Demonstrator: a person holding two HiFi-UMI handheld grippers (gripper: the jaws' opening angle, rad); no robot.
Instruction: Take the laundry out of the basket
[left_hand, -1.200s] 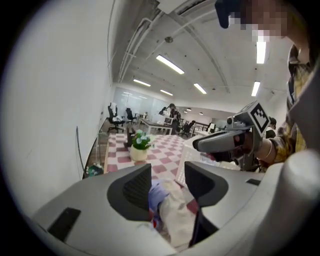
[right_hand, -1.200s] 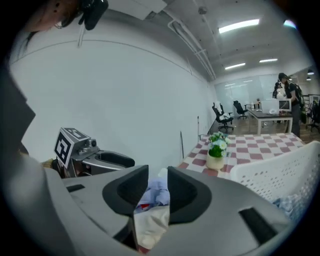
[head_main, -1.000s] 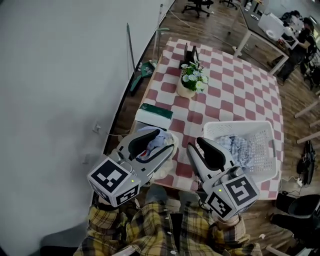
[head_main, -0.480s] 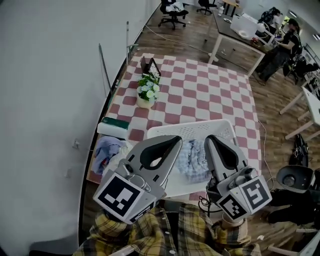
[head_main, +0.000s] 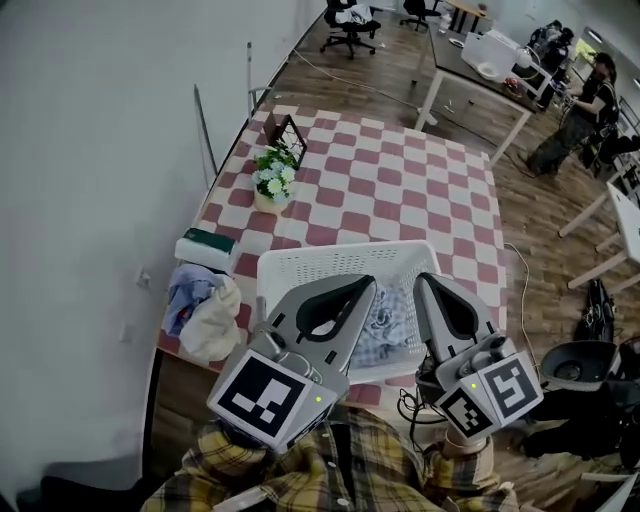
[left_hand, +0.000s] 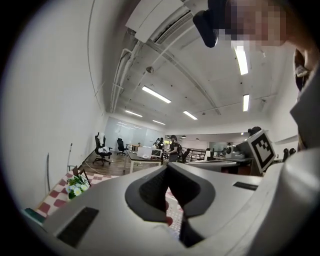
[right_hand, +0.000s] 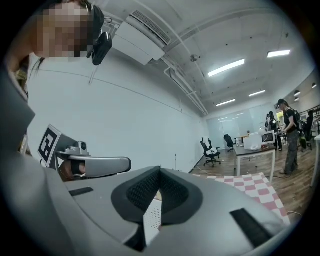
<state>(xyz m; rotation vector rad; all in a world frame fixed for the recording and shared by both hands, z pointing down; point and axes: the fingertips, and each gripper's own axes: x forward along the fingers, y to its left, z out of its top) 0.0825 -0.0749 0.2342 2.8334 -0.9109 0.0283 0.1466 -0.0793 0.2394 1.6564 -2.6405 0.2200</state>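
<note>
Table (head_main: 400, 190): covered in a red-and-white check cloth; it fills the middle of the head view; a pale wall runs along its 9 o'clock side.
Basket (head_main: 330, 262): white, with perforated walls; it stands on the table at the 6 o'clock edge, nearest the person.
Left gripper (head_main: 370, 283): it is held above the basket's 7 o'clock part, pointing toward 1 o'clock; in its own view (left_hand: 167, 167) the jaws are pressed together with nothing between them; its marker cube sits at the 6 o'clock end, over a plaid shirt.
Right gripper (head_main: 422, 279): it hangs over the basket's 5 o'clock part, pointing toward 11 o'clock; in its own view (right_hand: 160, 170) the jaws meet tip to tip, and nothing is caught in them.
Laundry (head_main: 385, 325): a blue-and-white checked cloth; it lies crumpled inside the basket, showing in the gap between the two grippers; neither gripper touches it as far as the views show.
Clothes pile (head_main: 200, 310): blue and cream garments heaped on the table at 9 o'clock of the basket, outside it, by the table's corner.
Book (head_main: 205, 243): green-topped and lying flat; it is at 12 o'clock of the clothes pile, on the table's wall side.
Flower pot (head_main: 268, 180): white blooms and green leaves in a pale pot; it stands upright at 11 o'clock of the basket, well apart from it.
Frame (head_main: 288, 128): small and dark; it stands just past the flower pot, at the pot's 1 o'clock.
</note>
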